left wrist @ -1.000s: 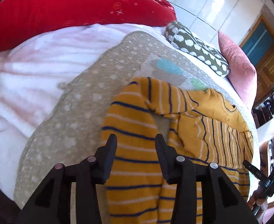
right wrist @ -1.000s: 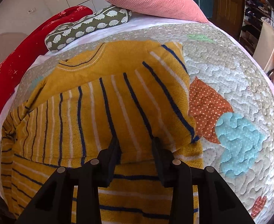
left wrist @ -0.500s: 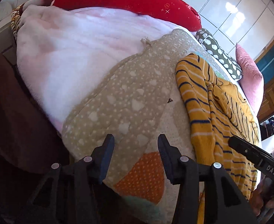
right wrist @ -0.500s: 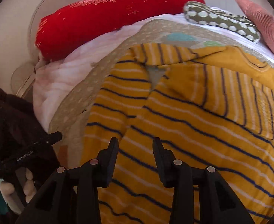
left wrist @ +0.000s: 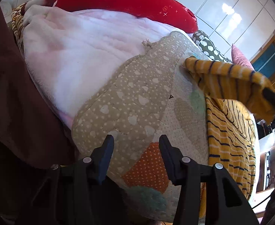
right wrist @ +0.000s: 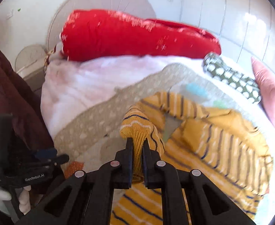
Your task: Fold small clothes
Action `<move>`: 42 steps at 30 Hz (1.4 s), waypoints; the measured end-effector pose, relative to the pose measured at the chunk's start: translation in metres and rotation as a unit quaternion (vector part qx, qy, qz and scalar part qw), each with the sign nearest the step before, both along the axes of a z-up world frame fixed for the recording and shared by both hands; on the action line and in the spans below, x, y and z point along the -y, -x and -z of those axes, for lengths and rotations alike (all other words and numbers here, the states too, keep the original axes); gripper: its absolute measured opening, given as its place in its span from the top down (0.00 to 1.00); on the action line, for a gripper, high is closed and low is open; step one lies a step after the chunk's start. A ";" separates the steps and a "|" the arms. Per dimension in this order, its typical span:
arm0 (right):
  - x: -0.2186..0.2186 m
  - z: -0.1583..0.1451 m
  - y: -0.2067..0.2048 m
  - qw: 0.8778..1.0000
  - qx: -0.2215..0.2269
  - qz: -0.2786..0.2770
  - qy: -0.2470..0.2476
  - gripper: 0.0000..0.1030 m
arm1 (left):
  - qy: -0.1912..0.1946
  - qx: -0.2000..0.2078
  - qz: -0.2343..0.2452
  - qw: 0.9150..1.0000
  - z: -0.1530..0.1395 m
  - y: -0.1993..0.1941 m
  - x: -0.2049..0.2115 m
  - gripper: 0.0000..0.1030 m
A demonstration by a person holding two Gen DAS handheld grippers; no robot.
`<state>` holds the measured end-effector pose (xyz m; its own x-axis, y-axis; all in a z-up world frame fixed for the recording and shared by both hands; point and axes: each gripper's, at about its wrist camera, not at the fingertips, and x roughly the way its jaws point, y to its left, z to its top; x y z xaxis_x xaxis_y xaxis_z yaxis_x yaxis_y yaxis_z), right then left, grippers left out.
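A small mustard-yellow sweater [right wrist: 212, 146] with navy and white stripes lies on a patchwork quilt [left wrist: 137, 101]. My right gripper [right wrist: 137, 144] is shut on a bunched sleeve end [right wrist: 137, 125] and holds it lifted above the quilt. In the left wrist view that sleeve [left wrist: 227, 75] hangs stretched in the air above the sweater's body [left wrist: 231, 131], with the right gripper's tip [left wrist: 274, 98] at its end. My left gripper [left wrist: 136, 144] is open and empty over the quilt's near edge, left of the sweater. It also shows in the right wrist view [right wrist: 30, 170], at the lower left.
A pink fleece blanket [left wrist: 77, 52] lies left of the quilt, with a red bolster [left wrist: 122, 1] behind it. A green spotted cushion [right wrist: 233, 78] and a pink pillow [right wrist: 266, 93] lie at the far end. Dark maroon cloth [left wrist: 12, 101] hangs on the left.
My right gripper has shut on the sleeve and lifted it off the sweater. My left gripper has pulled back off the sweater to the quilt's near edge, staying open.
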<state>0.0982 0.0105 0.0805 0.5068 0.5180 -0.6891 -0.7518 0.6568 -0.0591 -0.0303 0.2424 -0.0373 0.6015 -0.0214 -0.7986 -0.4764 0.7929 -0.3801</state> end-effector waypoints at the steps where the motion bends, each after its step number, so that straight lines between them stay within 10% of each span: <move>1: 0.019 -0.017 -0.004 1.000 0.024 0.014 -0.005 0.91 | 0.004 0.002 0.005 1.000 -0.001 -0.002 0.002 0.53; 6: 0.114 -0.019 -0.044 0.981 0.096 0.155 0.070 0.78 | 0.036 0.011 0.048 0.998 -0.004 -0.027 0.022 0.50; 10: 0.203 0.037 -0.098 0.940 0.027 0.314 0.131 0.69 | 0.037 0.016 0.099 0.994 -0.016 -0.059 0.051 0.48; 19: 0.253 0.083 -0.094 0.946 -0.137 0.291 -0.034 0.50 | 0.067 0.012 0.134 0.989 -0.023 -0.114 0.089 0.45; 28: 0.254 0.135 -0.142 0.881 -0.277 0.349 -0.159 0.48 | 0.078 -0.018 0.140 0.987 -0.005 -0.111 0.101 0.44; 29: 0.251 0.137 -0.145 0.879 -0.287 0.342 -0.164 0.54 | 0.079 -0.019 0.139 0.987 -0.005 -0.110 0.100 0.44; 30: 0.245 0.134 -0.144 0.882 -0.288 0.338 -0.158 0.82 | 0.078 -0.019 0.140 0.987 -0.005 -0.109 0.098 0.44; 37: 0.214 0.012 -0.128 0.949 -0.130 0.263 -0.117 0.93 | 0.076 -0.004 0.137 0.988 -0.017 -0.125 0.088 0.44; 42: 0.237 -0.071 -0.109 0.948 0.042 0.287 -0.131 0.92 | 0.080 0.017 0.150 0.985 -0.028 -0.154 0.093 0.40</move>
<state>0.2073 -0.2269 0.1513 0.8041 0.2887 -0.5198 -0.2668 0.9564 0.1185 0.1237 0.1493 -0.0093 0.5749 -0.3263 -0.7503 -0.2140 0.8251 -0.5229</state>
